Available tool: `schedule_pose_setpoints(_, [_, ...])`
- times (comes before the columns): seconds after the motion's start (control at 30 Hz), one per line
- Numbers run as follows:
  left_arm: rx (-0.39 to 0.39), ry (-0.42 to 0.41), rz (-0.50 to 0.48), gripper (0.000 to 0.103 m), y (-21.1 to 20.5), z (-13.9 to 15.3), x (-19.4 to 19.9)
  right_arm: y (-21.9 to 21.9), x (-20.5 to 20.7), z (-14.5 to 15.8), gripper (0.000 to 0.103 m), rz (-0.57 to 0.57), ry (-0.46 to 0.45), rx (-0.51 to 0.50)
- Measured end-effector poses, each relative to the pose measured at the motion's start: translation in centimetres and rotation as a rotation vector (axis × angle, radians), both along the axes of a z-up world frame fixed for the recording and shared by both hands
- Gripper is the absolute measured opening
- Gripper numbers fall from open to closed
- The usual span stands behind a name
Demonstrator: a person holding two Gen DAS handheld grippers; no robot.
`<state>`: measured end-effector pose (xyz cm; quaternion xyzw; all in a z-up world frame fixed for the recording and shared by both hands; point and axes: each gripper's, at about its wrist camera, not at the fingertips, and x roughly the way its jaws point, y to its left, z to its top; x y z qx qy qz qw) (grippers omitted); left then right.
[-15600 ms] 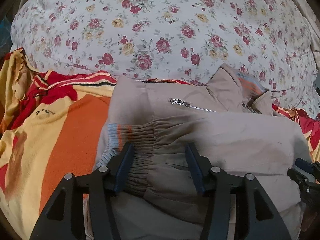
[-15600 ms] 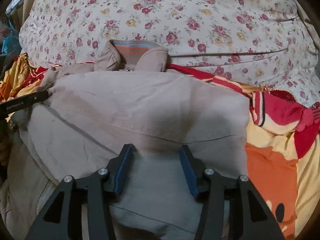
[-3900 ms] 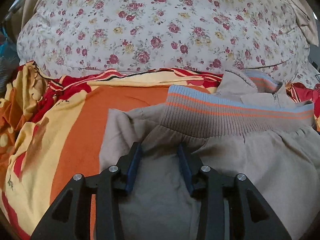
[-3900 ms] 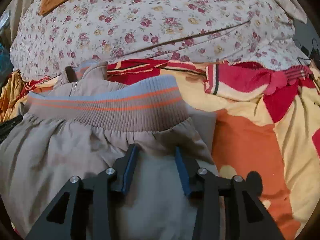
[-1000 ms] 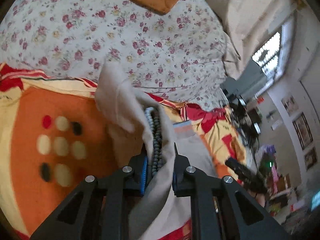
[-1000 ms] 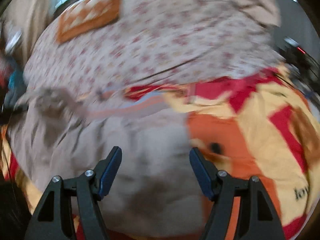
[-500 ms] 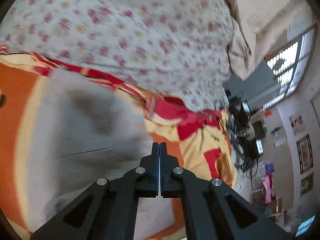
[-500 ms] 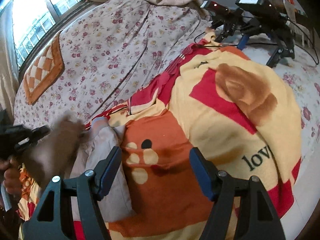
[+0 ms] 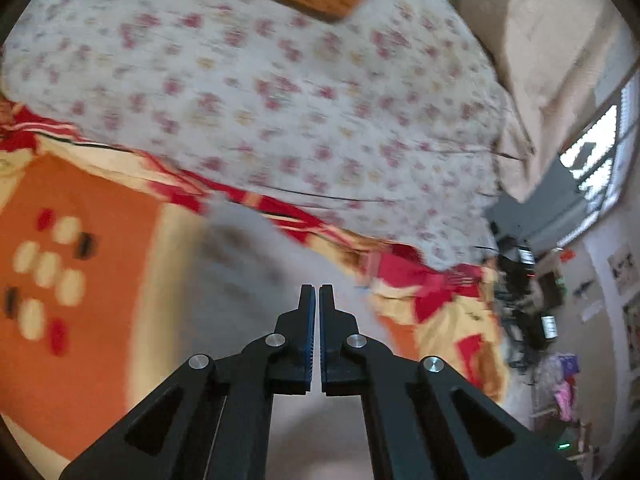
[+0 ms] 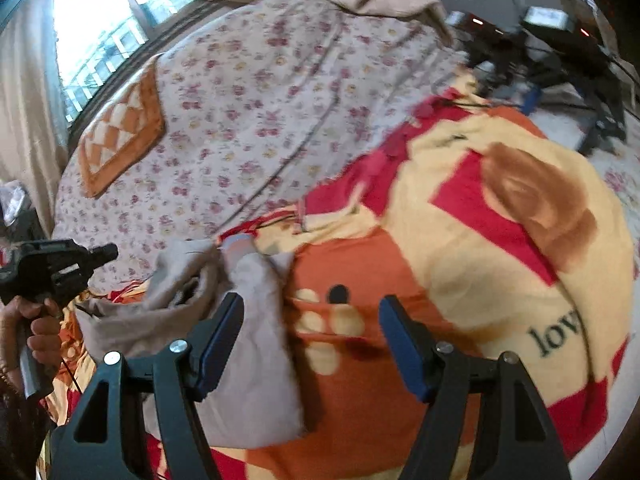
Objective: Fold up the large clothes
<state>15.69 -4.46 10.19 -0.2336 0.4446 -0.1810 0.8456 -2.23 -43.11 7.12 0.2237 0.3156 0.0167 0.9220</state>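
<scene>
Right wrist view gives me the whole layout: the bed with its cartoon blanket [image 10: 460, 240] as my landmark, the floral quilt [image 10: 260, 112] heaped beyond it, and the beige jacket [image 10: 240, 320] bunched on the blanket's near left part, one loose flap standing up at its far end. My right tool [image 10: 312, 344] hangs released, its jaws wide and empty, straddling the jacket's right edge and bare blanket. My biggest worry is that the bundle is rumpled rather than flat, so it could slump open or slide on the soft blanket if I nudge it. The smaller risk is that raised flap catching on a finger as I pass. Only this view shows my left hand [image 10: 28, 328] at the blanket's left edge, beside the jacket. The left wrist view is blurred, but it alone shows my left tool [image 9: 317, 312] clenched on nothing, above a grey smear of jacket, and the shelves off the blanket's right end.
</scene>
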Motion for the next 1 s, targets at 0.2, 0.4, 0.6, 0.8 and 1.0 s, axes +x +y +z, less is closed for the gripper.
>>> schedule_pose_setpoints(0.2, [0.000,0.060,-0.054,0.000,3.4,-5.3,-4.1,5.4,1.6,0.6,0.080,0.162,-0.062,0.153])
schedule_pose_setpoints(0.4, [-0.088,-0.023,-0.204,0.000,2.2,-6.1,-9.8,7.5,2.0,-1.4,0.081,0.158,-0.045,0.430])
schedule_pose_setpoints(0.6, [-0.130,-0.088,-0.433,0.000,-2.8,-7.7,-12.5,8.7,3.8,-3.0,0.095,0.069,0.020,0.444])
schedule_pose_setpoints(0.8, [-0.127,-0.044,-0.488,0.000,-3.6,-10.6,-12.7,9.8,9.5,-6.7,0.095,0.187,0.217,0.530])
schedule_pose_setpoints(1.0, [-0.154,-0.079,-0.548,0.000,-3.7,-10.0,-13.4,14.6,12.7,-6.3,0.037,0.335,0.266,0.119])
